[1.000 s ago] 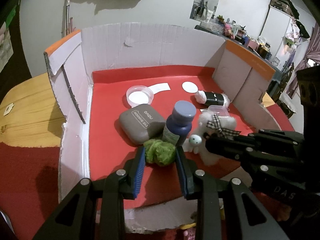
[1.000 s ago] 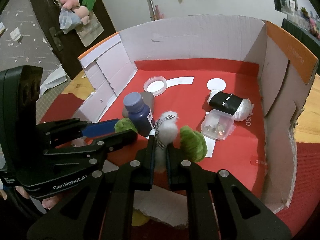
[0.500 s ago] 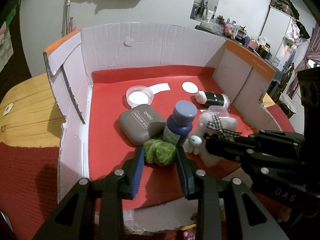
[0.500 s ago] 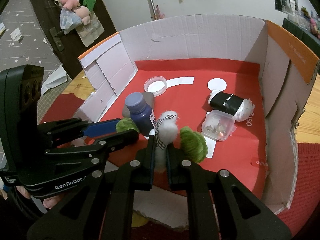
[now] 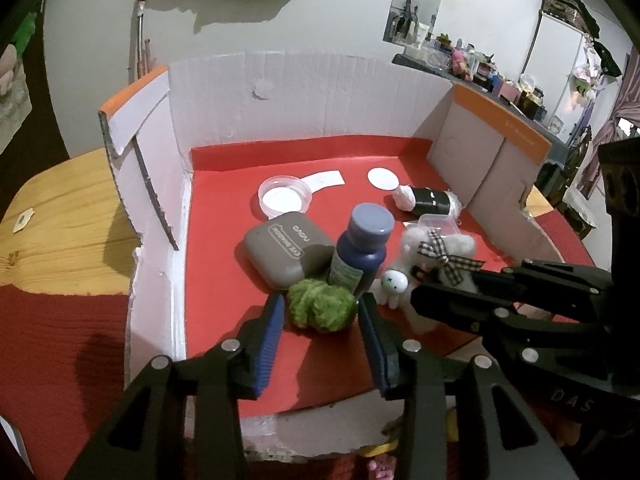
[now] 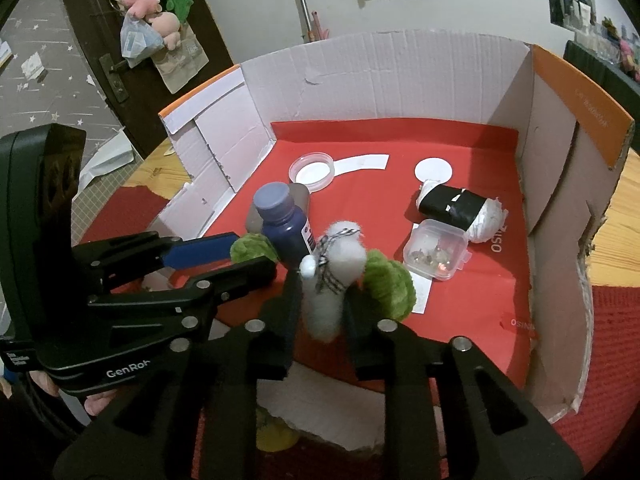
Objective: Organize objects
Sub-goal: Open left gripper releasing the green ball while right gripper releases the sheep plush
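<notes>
From the left wrist, the left gripper (image 5: pixel 322 314) has just been opening its fingers; the blue pads now stand a little clear on either side of the green fuzzy ball (image 5: pixel 322 306), which sits on the red floor of the cardboard box (image 5: pixel 304 92) near its front edge. Just behind the ball a blue bottle (image 5: pixel 362 250) stands upright, cap up, beside a grey case (image 5: pixel 289 249) lying flat. To the right, the right gripper (image 5: pixel 444 286) reaches in around a white plush toy (image 5: pixel 434 250) with a checked bow.

From the right wrist, the right gripper's fingers have also just been parting, with the white plush toy between them, its long axis running away from the camera toward the box's back wall. Whether the pads touch it I cannot tell. A second green fuzzy piece (image 6: pixel 390 284) lies just right of it, near a clear plastic container (image 6: pixel 436 250).
</notes>
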A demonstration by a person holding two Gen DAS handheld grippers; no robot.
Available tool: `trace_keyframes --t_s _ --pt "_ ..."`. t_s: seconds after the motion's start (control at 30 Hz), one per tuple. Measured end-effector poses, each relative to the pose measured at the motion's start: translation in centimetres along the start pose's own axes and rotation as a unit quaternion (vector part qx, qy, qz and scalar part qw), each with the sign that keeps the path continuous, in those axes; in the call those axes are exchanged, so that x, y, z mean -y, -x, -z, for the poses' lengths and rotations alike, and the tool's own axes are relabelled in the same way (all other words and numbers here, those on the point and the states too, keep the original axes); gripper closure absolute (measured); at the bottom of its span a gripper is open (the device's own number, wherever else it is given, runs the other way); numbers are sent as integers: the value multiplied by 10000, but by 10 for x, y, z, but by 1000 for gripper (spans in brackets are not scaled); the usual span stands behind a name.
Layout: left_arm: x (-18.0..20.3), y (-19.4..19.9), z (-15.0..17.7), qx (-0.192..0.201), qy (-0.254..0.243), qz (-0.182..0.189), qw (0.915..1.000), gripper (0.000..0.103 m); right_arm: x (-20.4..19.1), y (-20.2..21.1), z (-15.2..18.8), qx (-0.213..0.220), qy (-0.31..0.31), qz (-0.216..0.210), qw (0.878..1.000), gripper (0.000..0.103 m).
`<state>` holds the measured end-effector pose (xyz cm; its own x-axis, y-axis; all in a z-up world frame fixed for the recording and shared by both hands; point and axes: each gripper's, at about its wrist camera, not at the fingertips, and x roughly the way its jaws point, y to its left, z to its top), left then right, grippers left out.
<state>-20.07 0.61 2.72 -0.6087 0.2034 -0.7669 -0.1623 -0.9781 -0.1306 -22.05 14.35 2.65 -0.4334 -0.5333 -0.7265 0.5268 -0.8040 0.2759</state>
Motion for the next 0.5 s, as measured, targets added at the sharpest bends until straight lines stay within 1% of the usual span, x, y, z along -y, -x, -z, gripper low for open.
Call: trace_keyframes --t_s 0.17,0.33,0.5 --pt "2 3 1 25 -10 -26 10000 57 -1 0 0 5 3 11 10000 81" --pt "3 6 2 68 -25 -52 10000 50 -1 1 1 13 14 26 10000 81" --pt "4 12 3 117 -25 -78 9999 47 -1 3 1 37 53 55 10000 79"
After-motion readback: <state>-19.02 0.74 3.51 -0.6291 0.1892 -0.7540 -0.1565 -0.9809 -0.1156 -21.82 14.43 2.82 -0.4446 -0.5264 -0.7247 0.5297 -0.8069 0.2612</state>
